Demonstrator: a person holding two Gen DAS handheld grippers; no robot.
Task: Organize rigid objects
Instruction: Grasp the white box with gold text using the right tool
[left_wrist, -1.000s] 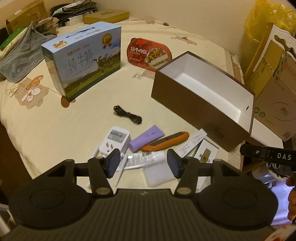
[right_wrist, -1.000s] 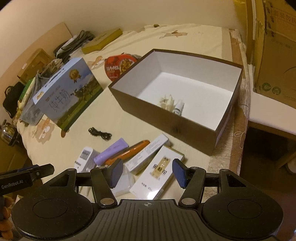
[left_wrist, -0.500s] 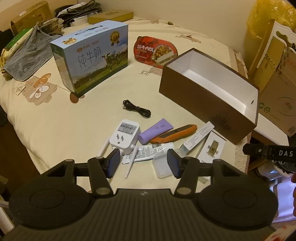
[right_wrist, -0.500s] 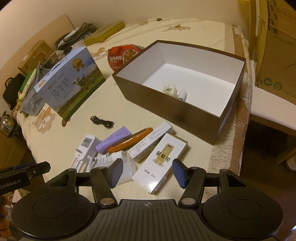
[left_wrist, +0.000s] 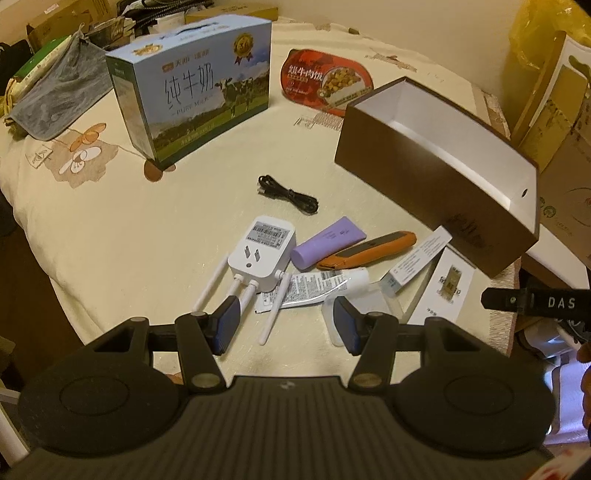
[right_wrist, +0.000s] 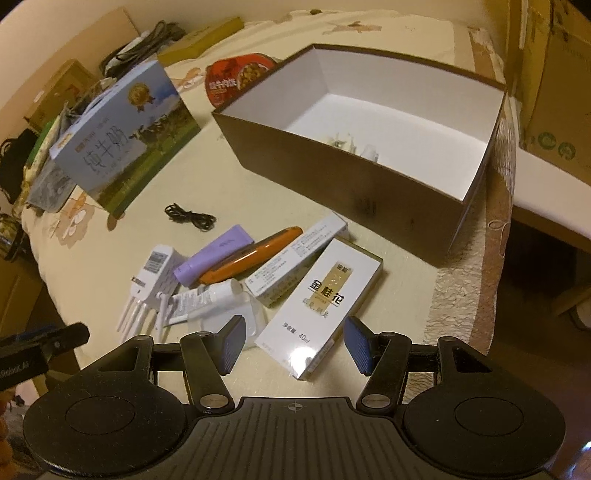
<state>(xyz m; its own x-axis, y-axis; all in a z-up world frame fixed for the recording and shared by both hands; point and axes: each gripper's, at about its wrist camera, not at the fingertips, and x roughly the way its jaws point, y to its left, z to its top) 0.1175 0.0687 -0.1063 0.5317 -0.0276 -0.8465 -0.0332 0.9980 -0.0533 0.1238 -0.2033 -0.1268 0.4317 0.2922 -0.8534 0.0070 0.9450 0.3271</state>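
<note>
A pile of small things lies on the cream table: a white plug-in router (left_wrist: 262, 251) with antennas, a purple tube (left_wrist: 327, 248), an orange cutter (left_wrist: 369, 254), a white tube (left_wrist: 314, 288), a slim carton (right_wrist: 295, 264) and a white flat carton (right_wrist: 323, 308). Behind them stands an open brown box (right_wrist: 369, 195), white inside, with small pale items (right_wrist: 351, 146) on its floor. My left gripper (left_wrist: 286, 325) hangs open above the router's antennas and the white tube. My right gripper (right_wrist: 295, 345) is open over the near end of the white flat carton. Neither holds anything.
A blue milk carton (left_wrist: 192, 96) stands at the back left, a red food tray (left_wrist: 325, 85) behind the brown box, a black cable (left_wrist: 288, 194) mid-table. Grey cloth (left_wrist: 55, 96) and cardboard boxes (right_wrist: 554, 92) ring the table. The table edge (right_wrist: 461, 314) is close on the right.
Both grippers have come down and closer to the pile, so the items look larger and nearer. Jaw gaps are unchanged and nothing on the table has shifted.
</note>
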